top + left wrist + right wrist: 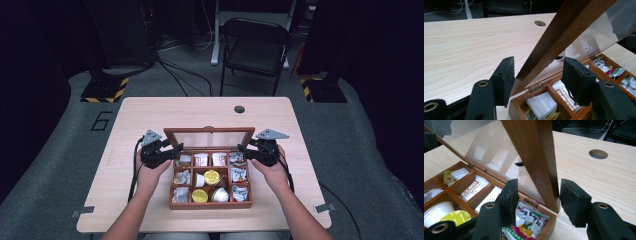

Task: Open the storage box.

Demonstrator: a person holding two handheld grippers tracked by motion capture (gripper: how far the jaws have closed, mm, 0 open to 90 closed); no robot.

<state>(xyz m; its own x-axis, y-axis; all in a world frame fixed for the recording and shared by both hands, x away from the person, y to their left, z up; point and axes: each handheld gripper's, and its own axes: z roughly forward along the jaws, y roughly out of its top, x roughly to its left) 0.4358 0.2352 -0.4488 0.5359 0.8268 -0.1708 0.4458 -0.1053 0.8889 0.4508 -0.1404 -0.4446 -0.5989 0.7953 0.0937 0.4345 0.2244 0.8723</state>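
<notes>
A brown wooden box (210, 204) with several compartments sits at the table's near middle. It holds tea bags, sachets and small cups (211, 176) with yellow lids. Its glass-paned lid (210, 138) stands raised at the back. My left gripper (175, 150) straddles the lid's left rail (564, 27); one pad (505, 77) sits against the rail and the other stands apart. My right gripper (245, 150) straddles the right rail (531, 145); the outer pad (571, 200) touches the wood, while the inner pad (510, 195) leaves a gap over the box (549, 225).
The light wooden table (150, 115) has a round cable hole (239, 109) behind the box. A black folding chair (255, 45) stands beyond the far edge. Stands with yellow-black striped bases (105, 90) sit on the floor at both far corners.
</notes>
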